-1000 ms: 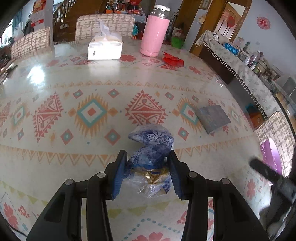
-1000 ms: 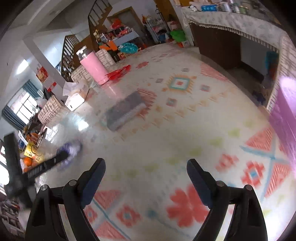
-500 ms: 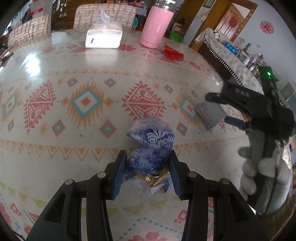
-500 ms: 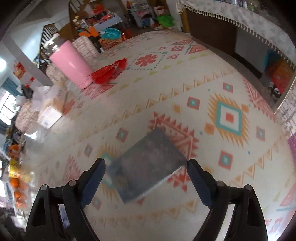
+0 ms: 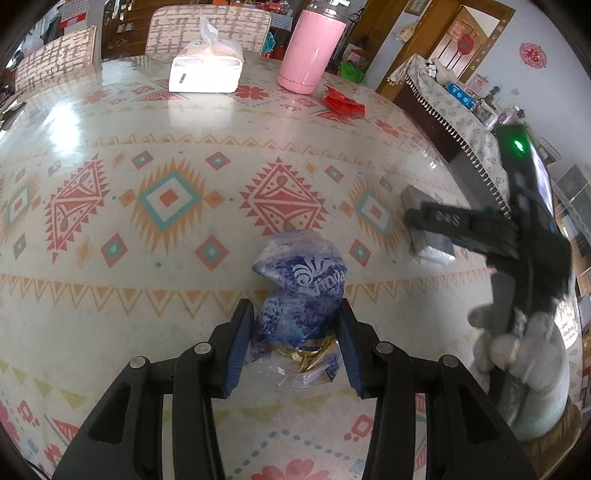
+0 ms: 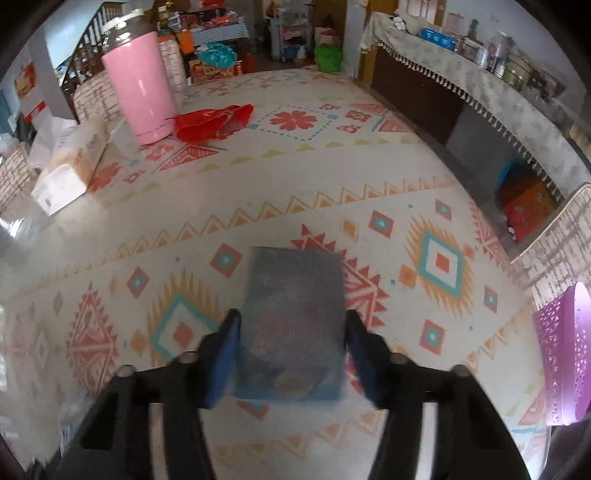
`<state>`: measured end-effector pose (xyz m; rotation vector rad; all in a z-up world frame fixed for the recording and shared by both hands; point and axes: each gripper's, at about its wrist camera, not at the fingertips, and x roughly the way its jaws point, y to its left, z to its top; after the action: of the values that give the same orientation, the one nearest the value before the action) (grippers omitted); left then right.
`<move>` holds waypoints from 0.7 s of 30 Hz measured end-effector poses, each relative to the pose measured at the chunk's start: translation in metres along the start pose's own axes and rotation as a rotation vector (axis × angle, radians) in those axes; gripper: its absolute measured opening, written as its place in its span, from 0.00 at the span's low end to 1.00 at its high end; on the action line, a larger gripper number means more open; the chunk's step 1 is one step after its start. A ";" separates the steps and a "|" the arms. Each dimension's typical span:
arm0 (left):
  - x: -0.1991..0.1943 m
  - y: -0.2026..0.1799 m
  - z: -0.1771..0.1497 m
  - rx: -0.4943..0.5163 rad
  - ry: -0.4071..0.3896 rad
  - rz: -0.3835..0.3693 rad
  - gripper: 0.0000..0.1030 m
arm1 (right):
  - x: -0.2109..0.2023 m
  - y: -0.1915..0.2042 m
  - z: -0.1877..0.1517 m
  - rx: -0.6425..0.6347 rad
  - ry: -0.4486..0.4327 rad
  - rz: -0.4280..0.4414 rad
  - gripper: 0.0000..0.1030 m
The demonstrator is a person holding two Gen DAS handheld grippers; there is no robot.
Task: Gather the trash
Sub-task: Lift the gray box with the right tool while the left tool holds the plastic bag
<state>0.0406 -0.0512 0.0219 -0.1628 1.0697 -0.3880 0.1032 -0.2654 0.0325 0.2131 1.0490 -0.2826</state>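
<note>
A crumpled blue plastic bag (image 5: 299,280) with gold foil inside rests on the patterned tablecloth (image 5: 170,229), and my left gripper (image 5: 293,310) is shut on it, a pad on each side. To its right, a flat grey sponge block (image 6: 295,288) lies on the cloth. My right gripper (image 6: 291,325) points down over the block with its jaws closing, the blurred blue pads against both long sides. From the left wrist view the right gripper (image 5: 424,229) covers most of the grey block (image 5: 432,249). A red wrapper (image 6: 214,123) lies beside the pink flask.
At the far side of the table stand a tall pink flask (image 5: 310,48) and a white tissue pack (image 5: 205,70). A purple perforated basket (image 6: 561,354) stands off the table's right edge. Chairs (image 5: 207,22) line the far side; a gloved hand (image 5: 532,354) holds the right gripper.
My right gripper swept in from the right to above the grey block, turned to line up with it, and its jaws narrowed onto it. The left gripper kept its hold on the blue bag.
</note>
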 end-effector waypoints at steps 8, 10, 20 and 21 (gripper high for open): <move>0.003 -0.001 -0.001 0.008 0.009 -0.007 0.42 | -0.035 -0.032 -0.064 -0.046 -0.007 0.084 0.57; 0.003 -0.001 -0.001 0.010 0.008 -0.005 0.42 | -0.045 -0.037 -0.082 -0.057 -0.017 0.094 0.57; 0.004 -0.007 -0.003 0.049 -0.009 0.029 0.42 | -0.065 -0.041 -0.131 -0.110 -0.119 0.056 0.59; 0.004 -0.008 -0.003 0.056 -0.011 0.036 0.42 | -0.064 -0.039 -0.130 -0.109 -0.121 0.054 0.59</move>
<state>0.0380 -0.0596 0.0195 -0.0959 1.0484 -0.3839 -0.0464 -0.2543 0.0243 0.1240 0.9341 -0.1866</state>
